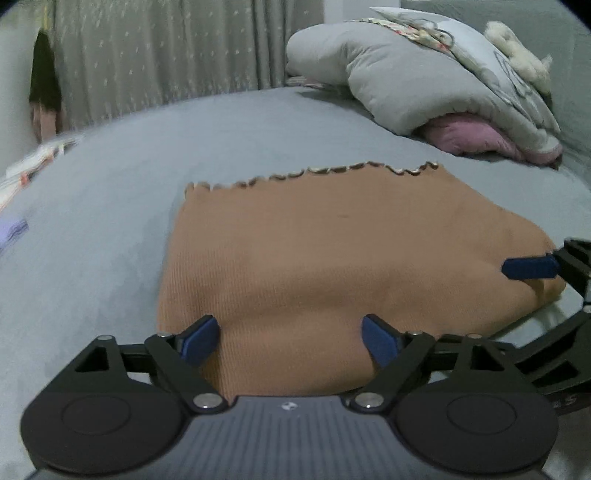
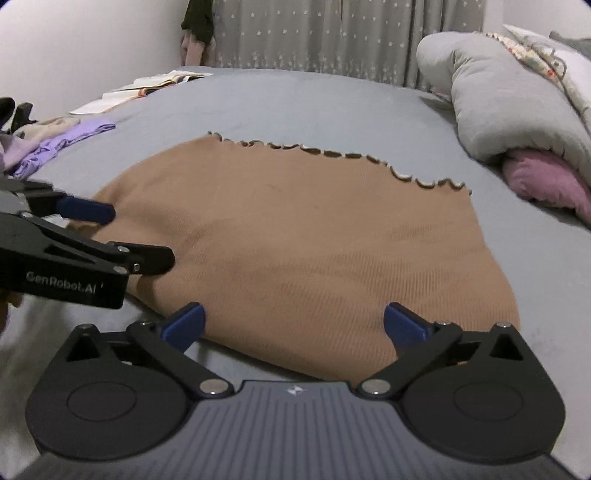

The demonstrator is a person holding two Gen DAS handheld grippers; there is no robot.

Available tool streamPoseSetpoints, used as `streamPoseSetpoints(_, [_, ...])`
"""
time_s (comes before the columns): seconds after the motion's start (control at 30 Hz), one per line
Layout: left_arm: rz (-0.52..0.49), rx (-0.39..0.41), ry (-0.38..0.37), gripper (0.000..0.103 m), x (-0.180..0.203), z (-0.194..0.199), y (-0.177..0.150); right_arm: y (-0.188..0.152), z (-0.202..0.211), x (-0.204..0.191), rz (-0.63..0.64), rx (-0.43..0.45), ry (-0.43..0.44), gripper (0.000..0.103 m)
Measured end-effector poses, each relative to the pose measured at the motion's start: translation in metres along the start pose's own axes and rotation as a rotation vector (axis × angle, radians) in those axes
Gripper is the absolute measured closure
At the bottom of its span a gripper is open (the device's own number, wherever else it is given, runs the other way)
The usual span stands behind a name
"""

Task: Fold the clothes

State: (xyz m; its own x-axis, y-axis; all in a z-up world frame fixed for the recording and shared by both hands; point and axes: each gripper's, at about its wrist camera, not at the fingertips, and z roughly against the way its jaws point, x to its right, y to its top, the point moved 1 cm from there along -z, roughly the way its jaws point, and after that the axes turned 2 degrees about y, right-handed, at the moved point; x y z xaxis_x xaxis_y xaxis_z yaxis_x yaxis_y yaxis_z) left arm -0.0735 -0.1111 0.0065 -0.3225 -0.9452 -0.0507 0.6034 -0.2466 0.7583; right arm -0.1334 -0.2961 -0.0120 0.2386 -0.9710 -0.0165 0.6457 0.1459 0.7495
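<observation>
A tan ribbed garment point(image 1: 332, 258) point(image 2: 295, 229) lies flat on the grey bed, its scalloped hem at the far side. My left gripper point(image 1: 290, 341) is open at the near edge of the cloth, blue pads spread wide over the fabric with nothing pinched. My right gripper point(image 2: 293, 326) is open too, straddling the near edge at the garment's right part. In the left wrist view one blue fingertip point(image 1: 530, 267) of the right gripper rests at the cloth's right edge. The left gripper's fingertip point(image 2: 86, 210) shows at the left edge in the right wrist view.
A rolled grey quilt point(image 1: 406, 81) point(image 2: 509, 99) with a pink pillow point(image 2: 546, 177) under it lies at the far right. Purple clothes point(image 2: 55, 146) and papers point(image 2: 147, 86) sit at the far left. A grey curtain point(image 2: 332, 33) hangs behind the bed point(image 2: 314, 99).
</observation>
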Motion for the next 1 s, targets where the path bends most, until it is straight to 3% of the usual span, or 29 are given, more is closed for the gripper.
streamPoseSetpoints(0.23, [0.021,0.004,-0.037,0.016,-0.013,-0.003,-0.004,-0.01,0.01,0.051,-0.081,-0.078,0.037,0.0])
streamPoseSetpoints(0.47, [-0.02,0.01,-0.063,0.016,-0.017,0.011,0.001,-0.013,0.028,0.089,-0.236,-0.091,0.174,0.001])
streamPoseSetpoints(0.53, [-0.029,0.016,-0.041,0.016,-0.017,0.018,0.005,-0.008,0.035,0.097,-0.288,-0.098,0.116,0.0])
streamPoseSetpoints(0.63, [0.039,-0.006,0.004,0.015,-0.029,0.026,0.011,-0.01,0.043,0.116,-0.363,-0.084,-0.003,0.0])
streamPoseSetpoints(0.67, [0.118,-0.042,0.018,0.015,-0.04,0.026,0.011,-0.012,0.044,0.12,-0.397,-0.079,-0.013,0.0])
streamPoseSetpoints(0.8, [0.474,-0.163,-0.041,0.014,-0.083,0.029,-0.001,-0.024,0.041,0.122,-0.574,-0.06,0.057,0.0])
streamPoseSetpoints(0.87, [0.793,-0.272,-0.136,0.014,-0.113,0.032,-0.026,-0.029,0.04,0.123,-0.662,-0.051,0.092,0.0])
streamPoseSetpoints(0.93, [0.844,-0.269,-0.164,0.014,-0.118,0.035,-0.031,-0.035,0.039,0.124,-0.75,-0.041,0.128,0.0])
streamPoseSetpoints(1.0, [0.829,-0.26,-0.164,0.011,-0.116,0.037,-0.03,-0.04,0.038,0.125,-0.838,-0.031,0.164,0.0])
